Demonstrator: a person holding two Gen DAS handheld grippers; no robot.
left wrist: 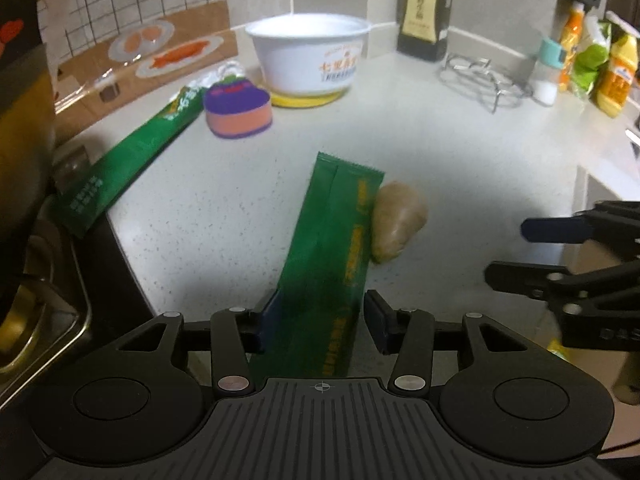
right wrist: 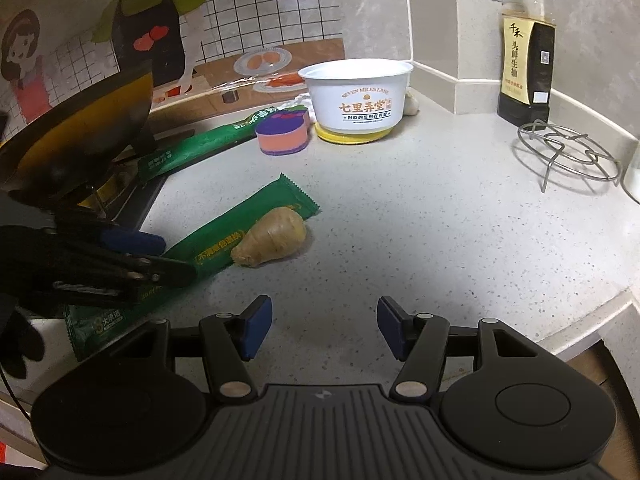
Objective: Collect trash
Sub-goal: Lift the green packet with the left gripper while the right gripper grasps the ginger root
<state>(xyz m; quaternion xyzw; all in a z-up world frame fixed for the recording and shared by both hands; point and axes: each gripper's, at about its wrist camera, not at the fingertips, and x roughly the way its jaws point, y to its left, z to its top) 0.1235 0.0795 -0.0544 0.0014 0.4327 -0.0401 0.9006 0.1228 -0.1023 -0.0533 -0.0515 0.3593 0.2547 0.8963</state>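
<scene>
Two claws are hovering open: the left claw [left wrist: 320, 320] is straddling the green wrapper [left wrist: 336, 240], unpinched, running toward twelve o'clock, right claw [right wrist: 324, 328] empty.

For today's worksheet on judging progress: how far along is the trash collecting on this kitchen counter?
Done: nothing visibly collected; no bin shows. In hand: the near green wrapper lies between the open pads of the left hand-held gripper, ungripped, beside a ginger piece. Left: the far green wrapper and the white bowl. The right hand-held gripper is empty.
</scene>
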